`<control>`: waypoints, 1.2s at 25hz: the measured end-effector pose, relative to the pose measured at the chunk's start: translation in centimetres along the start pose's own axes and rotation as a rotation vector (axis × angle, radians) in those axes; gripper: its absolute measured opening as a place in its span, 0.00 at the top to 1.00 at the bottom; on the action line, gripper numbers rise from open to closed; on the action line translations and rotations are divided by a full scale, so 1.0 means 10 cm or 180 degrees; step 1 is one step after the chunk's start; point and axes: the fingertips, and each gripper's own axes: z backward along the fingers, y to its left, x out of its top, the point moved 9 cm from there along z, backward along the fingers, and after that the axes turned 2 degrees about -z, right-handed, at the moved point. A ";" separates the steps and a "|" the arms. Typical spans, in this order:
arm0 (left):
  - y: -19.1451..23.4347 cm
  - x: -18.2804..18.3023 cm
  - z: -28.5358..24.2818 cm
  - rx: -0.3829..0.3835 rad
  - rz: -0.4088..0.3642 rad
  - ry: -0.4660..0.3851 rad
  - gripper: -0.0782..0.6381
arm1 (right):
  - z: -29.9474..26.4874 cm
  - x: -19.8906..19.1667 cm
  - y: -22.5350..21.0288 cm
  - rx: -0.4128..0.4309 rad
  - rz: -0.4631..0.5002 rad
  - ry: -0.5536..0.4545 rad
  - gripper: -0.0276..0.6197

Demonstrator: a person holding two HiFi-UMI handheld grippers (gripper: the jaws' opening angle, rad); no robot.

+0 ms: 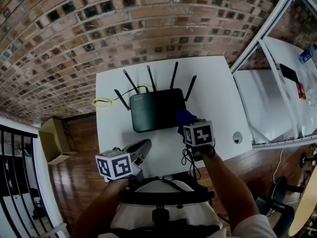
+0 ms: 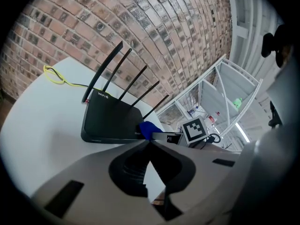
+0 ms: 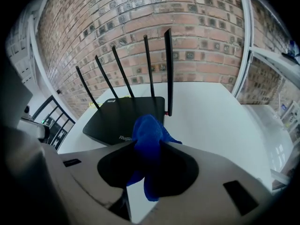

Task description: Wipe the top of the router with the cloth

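My right gripper (image 3: 148, 145) is clamped on the blue cloth (image 3: 149, 130), a bunched fold poking out past the jaw tips. It hangs just beside the near right corner of the router (image 3: 123, 118), which lies flat on the white table (image 1: 218, 90) with its five antennas up along the far edge. My left gripper (image 2: 149, 141) has its jaws together with nothing between them, near the table's front edge and apart from the router. To wipe well, I think I should lower until the fold — not the jaw tips — presses on the lid, then sweep side to side, stopping short of the antennas. The router looks light, so the left could steady it if it slides.
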 end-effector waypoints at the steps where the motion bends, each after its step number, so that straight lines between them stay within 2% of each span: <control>1: -0.02 0.00 -0.02 -0.0002 -0.0001 -0.0002 0.86 | 0.01 0.00 -0.04 -0.0013 0.0001 0.0002 0.75; 17: -0.20 -0.02 -0.41 -0.0056 -0.0002 0.0051 0.86 | 0.30 -0.08 -0.94 -0.0288 -0.0069 -0.0137 0.75; 25: -0.26 -0.02 -0.61 -0.0013 0.0032 0.0101 0.86 | 0.36 -0.37 -1.52 -0.0476 -0.0321 -0.0007 0.75; 30: -0.32 -0.02 -0.77 0.0013 0.0038 0.0132 0.86 | 0.32 -0.54 -1.78 -0.0522 -0.0288 0.0185 0.75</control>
